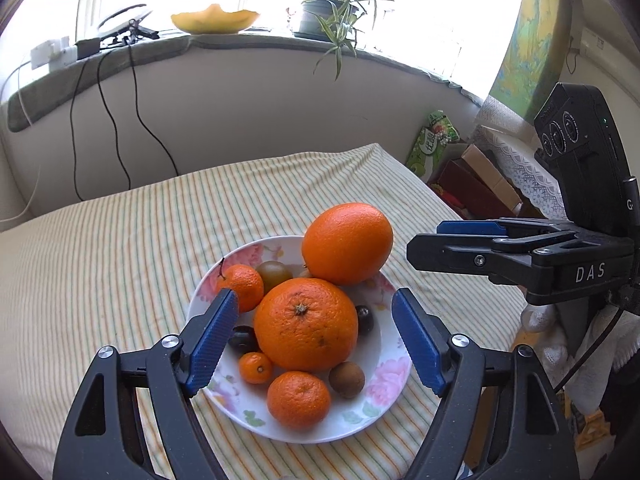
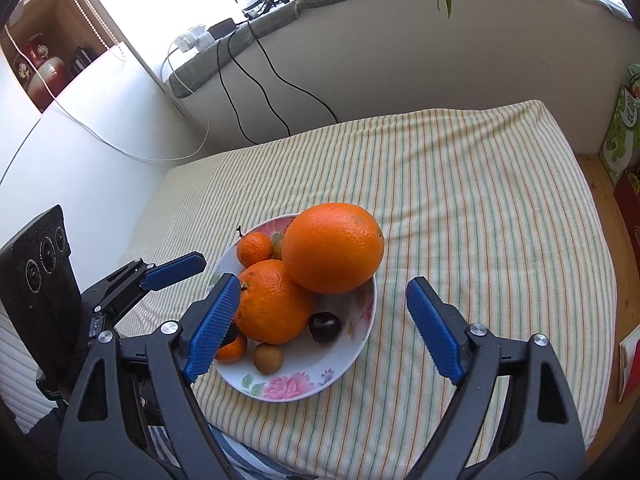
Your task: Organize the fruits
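Note:
A floral white plate [image 1: 384, 364] [image 2: 360, 344] on a striped cloth holds two big oranges [image 1: 347, 243] [image 1: 306, 324] [image 2: 332, 248] [image 2: 272, 308], small tangerines [image 1: 298, 400] [image 1: 243, 286], dark cherries [image 2: 324, 326] [image 1: 365, 318], a brown longan [image 1: 346, 379] [image 2: 269, 358] and a green-brown fruit [image 1: 274, 274]. My left gripper [image 1: 314, 336] is open and empty, hovering over the plate's near side. My right gripper [image 2: 324, 320] is open and empty above the plate's front right; in the left wrist view [image 1: 452, 240] it shows at the right.
The striped cloth [image 2: 480, 184] covers the table. A windowsill behind holds a yellow bowl [image 1: 216, 20], a potted plant [image 1: 332, 12] and cables [image 1: 136, 112]. Boxes [image 1: 472, 184] and a green bag [image 1: 432, 140] stand at the right beyond the table edge.

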`<move>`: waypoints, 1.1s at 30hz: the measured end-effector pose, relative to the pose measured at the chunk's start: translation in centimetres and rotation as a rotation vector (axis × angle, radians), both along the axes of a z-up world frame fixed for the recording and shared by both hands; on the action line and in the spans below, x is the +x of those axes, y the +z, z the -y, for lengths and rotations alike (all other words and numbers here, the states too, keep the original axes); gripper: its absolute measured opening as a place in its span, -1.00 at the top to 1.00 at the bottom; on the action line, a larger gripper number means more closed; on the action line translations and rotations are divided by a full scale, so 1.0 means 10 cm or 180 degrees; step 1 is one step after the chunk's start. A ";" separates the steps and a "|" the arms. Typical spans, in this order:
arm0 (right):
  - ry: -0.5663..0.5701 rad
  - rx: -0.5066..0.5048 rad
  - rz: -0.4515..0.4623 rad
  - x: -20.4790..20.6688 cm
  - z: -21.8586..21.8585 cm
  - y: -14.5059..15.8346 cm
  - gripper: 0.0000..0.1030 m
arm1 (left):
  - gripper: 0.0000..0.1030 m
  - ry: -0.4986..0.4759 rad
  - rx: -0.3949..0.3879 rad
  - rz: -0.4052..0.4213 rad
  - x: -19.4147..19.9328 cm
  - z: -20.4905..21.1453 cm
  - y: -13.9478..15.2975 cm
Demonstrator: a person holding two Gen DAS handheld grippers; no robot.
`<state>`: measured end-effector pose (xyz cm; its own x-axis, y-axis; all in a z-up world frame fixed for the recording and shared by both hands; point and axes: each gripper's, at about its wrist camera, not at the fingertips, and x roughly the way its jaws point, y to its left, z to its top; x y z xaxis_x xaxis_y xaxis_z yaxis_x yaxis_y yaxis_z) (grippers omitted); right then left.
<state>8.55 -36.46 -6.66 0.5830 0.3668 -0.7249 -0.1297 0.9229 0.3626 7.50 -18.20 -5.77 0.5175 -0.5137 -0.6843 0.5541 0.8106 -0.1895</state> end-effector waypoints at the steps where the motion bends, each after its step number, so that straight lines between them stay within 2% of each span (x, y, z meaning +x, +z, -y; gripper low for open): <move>1: 0.0002 -0.0032 0.0037 -0.03 -0.01 0.01 -0.72 | -0.55 0.0025 0.0017 0.0025 -0.01 -0.02 0.00; 5: 0.0024 -0.0192 0.0131 -0.12 -0.05 0.01 -0.72 | -0.59 0.0092 0.0084 0.0086 -0.06 -0.07 0.00; 8: -0.0046 -0.0154 0.0237 -0.20 -0.01 0.01 -0.72 | -0.61 0.0147 0.0103 0.0089 -0.07 -0.12 -0.02; 20: -0.0232 -0.0479 0.0635 -0.51 -0.08 0.06 -0.74 | -0.61 0.0257 0.0087 0.0131 -0.12 -0.25 0.00; 23: -0.0248 -0.0550 0.0668 -0.55 -0.12 0.08 -0.74 | -0.61 0.0265 0.0088 0.0147 -0.12 -0.26 0.01; 33: -0.0283 -0.0506 0.0631 -0.52 -0.14 0.06 -0.75 | -0.61 0.0321 0.0056 0.0146 -0.13 -0.32 0.01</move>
<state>3.33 -35.02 -6.10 0.7442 0.1983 -0.6378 -0.0995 0.9772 0.1878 6.20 -14.95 -5.66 0.5970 -0.4454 -0.6673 0.4772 0.8657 -0.1510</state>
